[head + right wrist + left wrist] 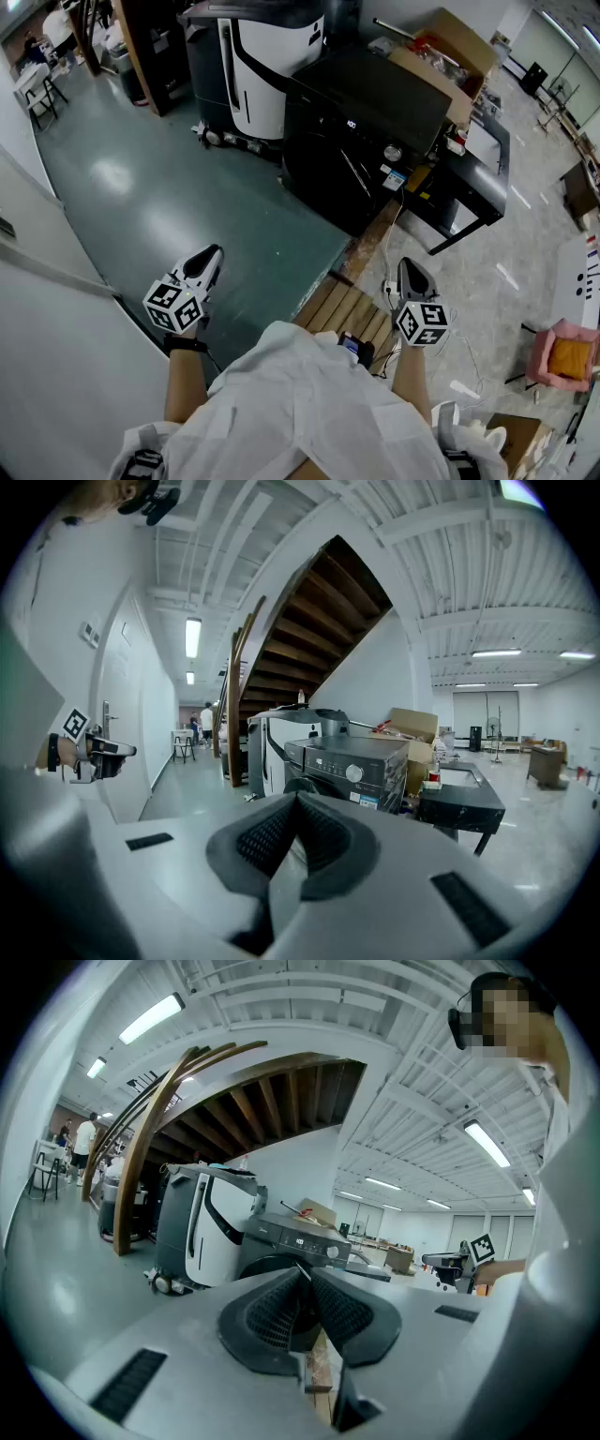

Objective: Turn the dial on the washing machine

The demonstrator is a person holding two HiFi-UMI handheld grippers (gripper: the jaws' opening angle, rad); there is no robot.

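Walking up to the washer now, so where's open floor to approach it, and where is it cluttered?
Open: the green floor between the left gripper and the washing machine, bordered by the white wall. Crowded: right of the machine, where the black table and cardboard box close in, with wooden slats underfoot.

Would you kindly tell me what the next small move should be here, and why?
Probably step forward, carrying the right gripper toward the dial. The washing machine stands well ahead, apparently out of reach. The right gripper and the left gripper are both shut with nothing between their jaws, so the dial cannot be turned from here.
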